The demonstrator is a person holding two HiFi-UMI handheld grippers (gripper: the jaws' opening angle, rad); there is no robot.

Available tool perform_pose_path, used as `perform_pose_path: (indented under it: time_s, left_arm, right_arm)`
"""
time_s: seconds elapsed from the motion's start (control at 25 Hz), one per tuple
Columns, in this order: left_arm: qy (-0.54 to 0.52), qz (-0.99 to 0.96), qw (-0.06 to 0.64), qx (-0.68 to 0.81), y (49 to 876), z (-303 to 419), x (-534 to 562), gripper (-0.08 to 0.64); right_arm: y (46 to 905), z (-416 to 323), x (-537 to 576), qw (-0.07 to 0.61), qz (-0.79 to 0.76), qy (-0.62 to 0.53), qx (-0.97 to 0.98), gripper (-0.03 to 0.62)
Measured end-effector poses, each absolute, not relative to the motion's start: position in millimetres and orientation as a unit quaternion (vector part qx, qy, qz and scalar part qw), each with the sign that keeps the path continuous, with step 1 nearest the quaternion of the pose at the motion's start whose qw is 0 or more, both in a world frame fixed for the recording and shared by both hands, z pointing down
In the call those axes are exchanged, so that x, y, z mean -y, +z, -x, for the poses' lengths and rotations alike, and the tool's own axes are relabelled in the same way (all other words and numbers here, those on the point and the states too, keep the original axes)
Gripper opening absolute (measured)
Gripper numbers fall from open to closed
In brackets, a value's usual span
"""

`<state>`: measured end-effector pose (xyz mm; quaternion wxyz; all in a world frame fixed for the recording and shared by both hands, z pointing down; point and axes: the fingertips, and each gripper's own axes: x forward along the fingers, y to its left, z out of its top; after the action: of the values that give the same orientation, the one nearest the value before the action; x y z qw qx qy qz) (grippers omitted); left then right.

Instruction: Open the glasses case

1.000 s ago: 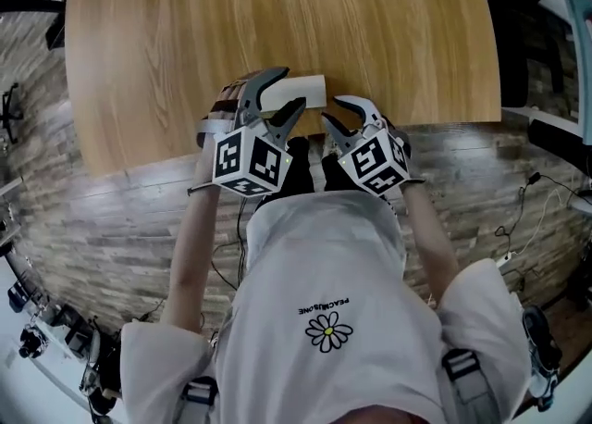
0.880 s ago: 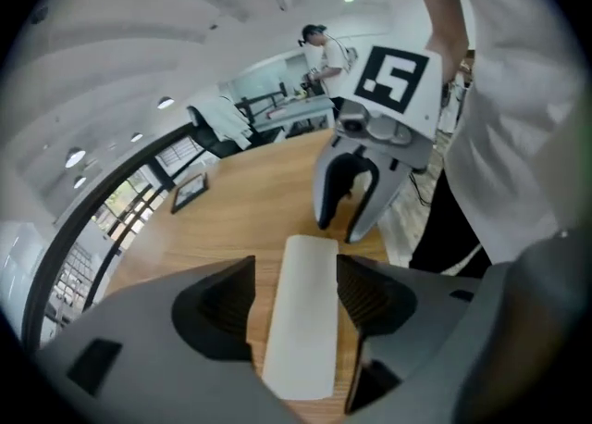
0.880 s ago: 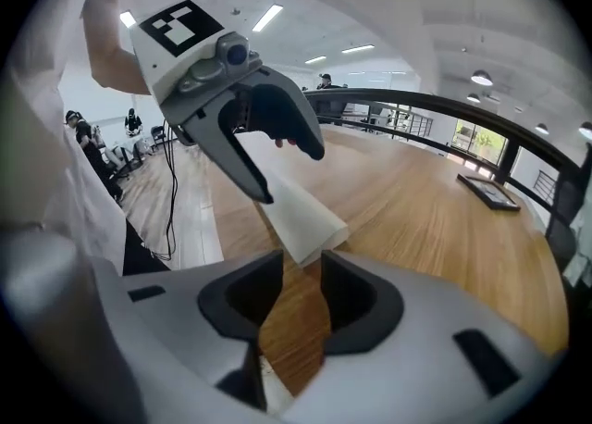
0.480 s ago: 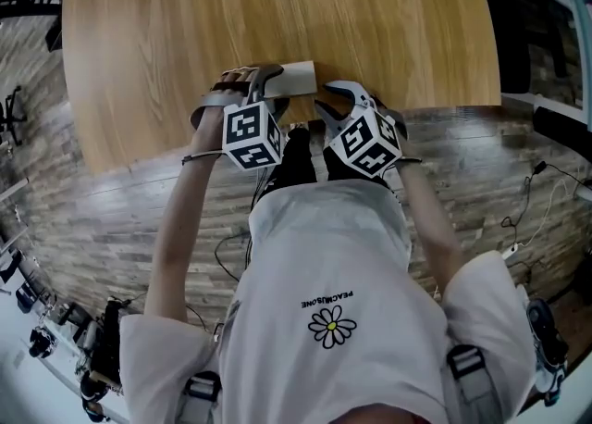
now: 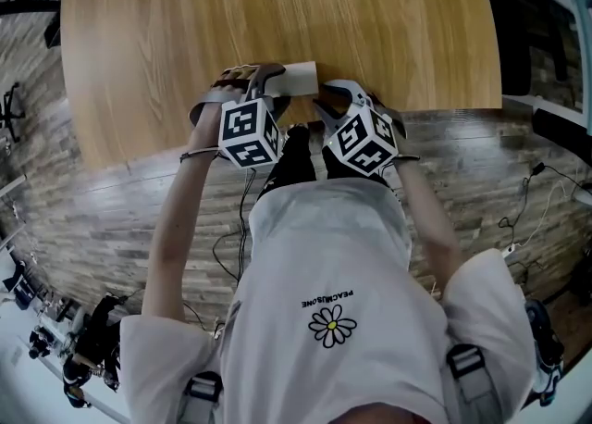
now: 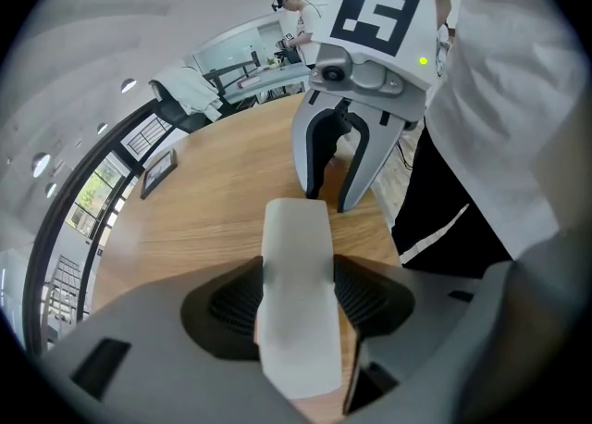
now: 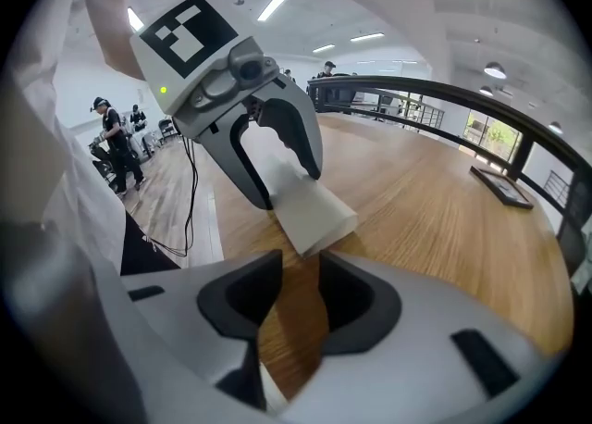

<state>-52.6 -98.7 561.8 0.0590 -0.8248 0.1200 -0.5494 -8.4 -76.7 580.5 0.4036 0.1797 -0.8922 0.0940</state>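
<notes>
i'm at the grasping step – the glasses case (image 6: 294, 232) lies flat and closed at the near edge of the wooden table (image 7: 444, 218), right in front of me, with no lid lifted yet. my left gripper (image 6: 294, 306) points steeply down over it and straddles it across its width. its jaws are closing, and in the left gripper view the ribbed pads (image 6: 231, 302) already look to be meeting the case's two long sides, so i read that as a grasp forming on the case. my right gripper (image 7: 291, 297) hangs just beside the case's free end with its jaws spread. only bare wood shows between them, so it is released and holding nothing.

as i judge it, the next move calls for the left side to firm up and pin the body so the case can't slide off the table edge. then the right gripper needs to find the seam of the lid and work it upward. i can't make out the seam or the hinge side from any view – the case reads as one plain white block – so i'd bring the right jaws in slowly and low before lifting.
</notes>
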Motion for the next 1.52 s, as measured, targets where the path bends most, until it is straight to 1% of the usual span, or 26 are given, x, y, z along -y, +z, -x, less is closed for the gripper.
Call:
perform_pose_path:
  time_s: [0.04, 0.08, 0.12, 0.24, 0.4, 0.64, 0.76, 0.92, 1.24, 1.52]
  left_arm:
    - [-0.549, 0.826, 0.054, -0.118, 561, 52, 99, 0.252]
    - [-0.549, 0.827, 0.049, -0.115, 561, 51, 99, 0.252]
    - [-0.549, 0.827, 0.043, -0.112, 561, 51, 99, 0.252]
    - [-0.548, 0.829, 0.033, -0.104, 560, 51, 99, 0.251]
    - [-0.540, 0.836, 0.016, -0.097, 559, 52, 99, 0.249]
    - [-0.531, 0.844, -0.050, -0.058, 556, 53, 104, 0.245]
    - [-0.522, 0.849, -0.070, -0.046, 555, 54, 105, 0.245]
    - [-0.494, 0.860, -0.121, -0.042, 552, 52, 107, 0.242]
    - [-0.479, 0.858, -0.184, -0.011, 550, 57, 113, 0.248]
    - [-0.453, 0.872, -0.185, -0.032, 535, 64, 139, 0.279]
  right_arm:
    - [579, 7, 79, 0.400, -0.187, 0.095, 0.892, 0.127]
    - [578, 7, 81, 0.396, -0.193, 0.097, 0.893, 0.104]
    - [576, 7, 83, 0.392, -0.195, 0.102, 0.893, 0.095]
    - [574, 11, 83, 0.387, -0.188, 0.113, 0.896, 0.095]
    - [574, 12, 83, 0.383, -0.182, 0.101, 0.900, 0.092]
    - [568, 13, 87, 0.376, -0.187, 0.097, 0.902, 0.087]
    - [567, 13, 88, 0.379, -0.184, 0.092, 0.902, 0.086]
    - [578, 8, 84, 0.404, -0.177, 0.071, 0.895, 0.081]
    - [581, 9, 84, 0.408, -0.177, 0.085, 0.892, 0.077]
    - [581, 9, 83, 0.412, -0.175, 0.093, 0.890, 0.077]
